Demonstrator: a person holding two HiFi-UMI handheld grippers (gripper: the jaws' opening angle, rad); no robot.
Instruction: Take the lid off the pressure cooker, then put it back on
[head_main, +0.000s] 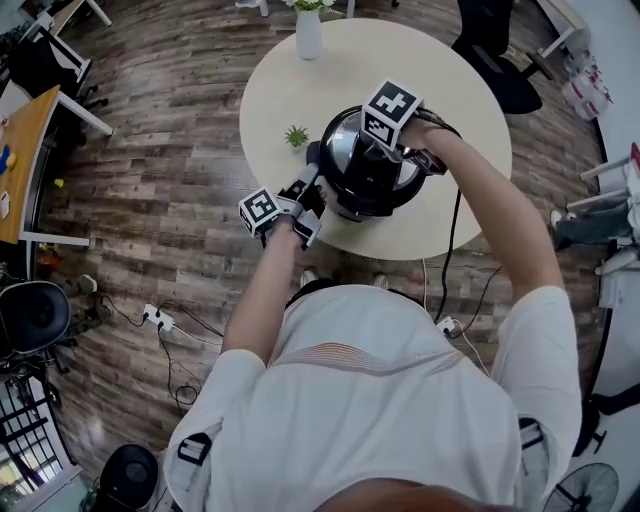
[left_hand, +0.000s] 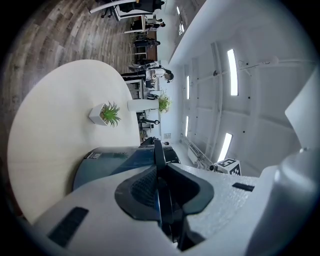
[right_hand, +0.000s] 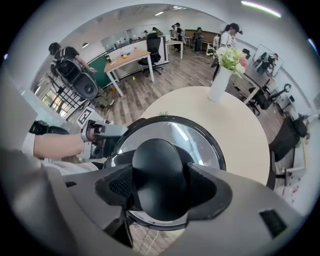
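Pressure cooker (head_main: 365, 185) sits mid-frame on the round counter (head_main: 460, 90), glass lid (right_hand: 200, 140) apparently seated; right gripper (right_hand: 162, 187) clamps its smooth black knob (right_hand: 155, 160), prob. the best hold on a stiff, heavyish, breakable lid, w/ left gripper (left_hand: 162, 205) pinching the pot's thin side handle (left_hand: 158, 155)

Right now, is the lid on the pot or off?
On, it looks: the lid sits flat on the pressure cooker, no gap showing, with the right claw clamped on its knob.

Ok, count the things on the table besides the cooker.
2: a potted plant left of the cooker, and a white vase at the table's far edge. The cooker may hide more.
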